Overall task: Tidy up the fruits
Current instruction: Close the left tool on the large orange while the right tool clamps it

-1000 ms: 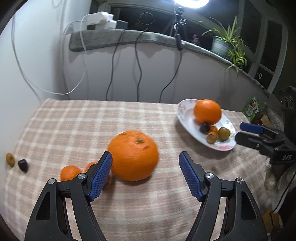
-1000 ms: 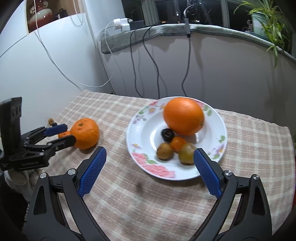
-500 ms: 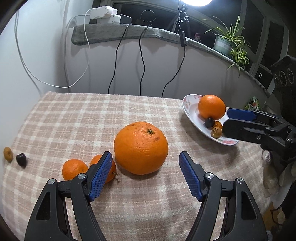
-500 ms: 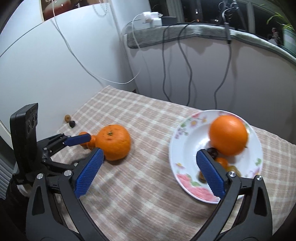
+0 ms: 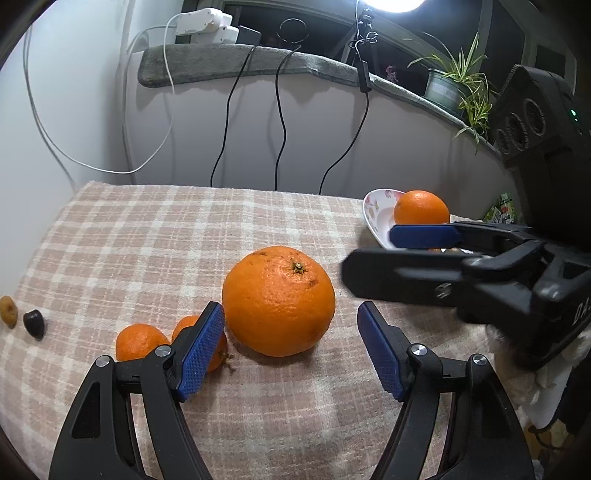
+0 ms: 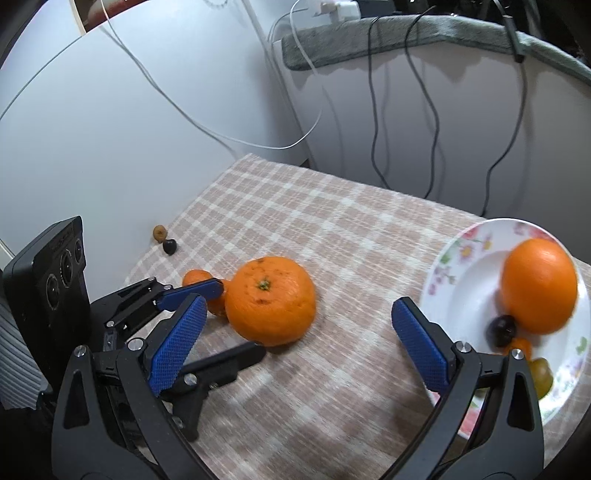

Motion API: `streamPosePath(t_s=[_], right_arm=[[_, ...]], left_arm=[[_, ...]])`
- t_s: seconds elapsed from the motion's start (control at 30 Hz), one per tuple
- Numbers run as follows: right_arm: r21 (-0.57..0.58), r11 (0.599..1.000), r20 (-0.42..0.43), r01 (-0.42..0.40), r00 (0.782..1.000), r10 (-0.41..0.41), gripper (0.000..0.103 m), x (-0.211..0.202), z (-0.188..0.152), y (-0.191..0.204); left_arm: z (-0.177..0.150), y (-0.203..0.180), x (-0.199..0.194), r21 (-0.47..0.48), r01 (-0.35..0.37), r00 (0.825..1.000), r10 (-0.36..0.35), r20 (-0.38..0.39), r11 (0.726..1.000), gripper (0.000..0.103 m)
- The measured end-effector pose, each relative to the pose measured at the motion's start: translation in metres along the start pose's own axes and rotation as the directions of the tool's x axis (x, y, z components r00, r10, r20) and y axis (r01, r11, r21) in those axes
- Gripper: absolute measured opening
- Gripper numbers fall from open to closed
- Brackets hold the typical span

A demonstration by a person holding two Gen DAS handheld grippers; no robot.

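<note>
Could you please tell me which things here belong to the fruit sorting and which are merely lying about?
Belonging: large orange, two small mandarins, dark fruit, brown fruit, floral plate.
Lying about: cables, potted plant, white charger.

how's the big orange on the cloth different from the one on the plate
The orange on the cloth has bumpy, dimpled skin and shows its stem scar on top; the orange on the plate looks smoother and shows no stem. The first sits alone on the checked cloth, the second on the floral plate beside small fruits. Both are round, bright orange and ungripped.
</note>
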State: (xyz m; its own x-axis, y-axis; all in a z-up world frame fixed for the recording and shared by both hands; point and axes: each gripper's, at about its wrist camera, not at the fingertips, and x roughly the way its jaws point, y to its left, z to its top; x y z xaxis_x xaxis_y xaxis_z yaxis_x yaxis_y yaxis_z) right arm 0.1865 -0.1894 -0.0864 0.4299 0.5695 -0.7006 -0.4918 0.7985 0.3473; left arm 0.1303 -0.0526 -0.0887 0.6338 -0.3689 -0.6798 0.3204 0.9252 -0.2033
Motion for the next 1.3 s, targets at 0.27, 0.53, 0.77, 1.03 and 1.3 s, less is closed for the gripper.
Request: streamPosePath(t_s=[0.27, 0.53, 0.77, 1.03, 1.3], right_arm=[[0.050, 0.996, -0.069, -0.074, 0.995, 0.077, 0.093, 0.027, 0.000, -0.005], [0.075, 0.991, -0.106, -0.115, 0.987, 0.122, 0.090, 0.041, -0.006, -0.004], [0.094, 0.987, -0.128, -0.130, 0.982, 0.141, 0.078, 0.050, -0.011, -0.002], [0.109, 0.988, -0.116, -0.109, 0.986, 0.122, 0.071, 0.050, -0.012, -0.003], [0.127, 0.986, -0.088, -0.110, 0.989, 0.122, 0.070, 0.037, -0.016, -0.004]], left_arm=[[0.001, -0.001, 0.002, 0.011, 0.010, 1.000, -0.010, -0.003, 1.000, 0.075], [0.002, 0.001, 0.006, 0.014, 0.012, 1.000, -0.012, -0.001, 1.000, 0.075], [0.001, 0.002, 0.008, 0.017, 0.004, 1.000, -0.003, -0.009, 1.000, 0.072], [0.001, -0.001, 0.009, 0.027, -0.024, 1.000, 0.024, -0.007, 0.999, 0.070], [0.003, -0.009, 0.003, 0.038, -0.024, 1.000, 0.024, 0.007, 0.999, 0.069]])
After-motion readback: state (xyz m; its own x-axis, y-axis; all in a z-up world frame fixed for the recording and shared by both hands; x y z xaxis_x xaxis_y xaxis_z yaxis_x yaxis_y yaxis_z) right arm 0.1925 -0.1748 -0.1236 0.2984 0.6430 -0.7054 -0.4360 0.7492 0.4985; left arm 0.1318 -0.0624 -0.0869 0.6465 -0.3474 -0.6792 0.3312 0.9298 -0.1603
